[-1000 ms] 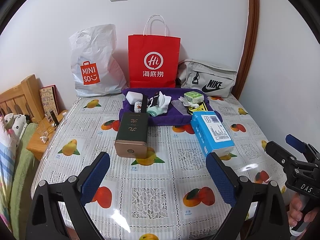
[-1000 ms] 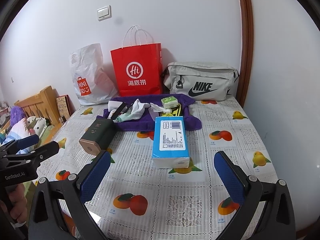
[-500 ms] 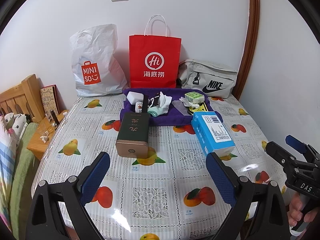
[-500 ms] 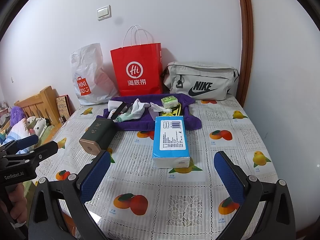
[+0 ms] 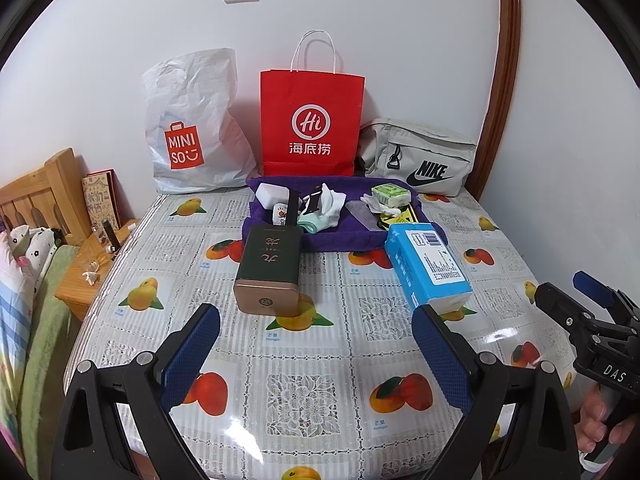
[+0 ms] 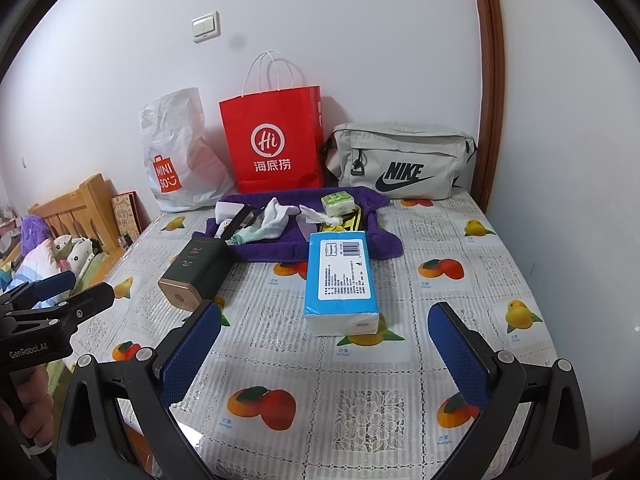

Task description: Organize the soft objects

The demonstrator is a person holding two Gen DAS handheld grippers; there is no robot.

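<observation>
A purple towel (image 5: 340,236) (image 6: 288,246) lies at the back of the table with small items on it: white socks (image 5: 330,206) (image 6: 276,216), a green tissue pack (image 5: 391,194) (image 6: 339,203), a white pack (image 5: 270,194). In front of it lie a blue tissue pack (image 5: 426,266) (image 6: 341,280) and a dark green box (image 5: 270,268) (image 6: 196,276). My left gripper (image 5: 316,344) is open and empty, hovering near the table's front edge. My right gripper (image 6: 324,344) is open and empty too, just short of the blue pack.
Against the wall stand a white Miniso bag (image 5: 192,128), a red paper bag (image 5: 312,120) and a grey Nike bag (image 5: 420,158). The fruit-print tablecloth (image 5: 304,384) covers the table. A wooden headboard (image 5: 36,200), a bedside stand (image 5: 88,272) and bedding lie left.
</observation>
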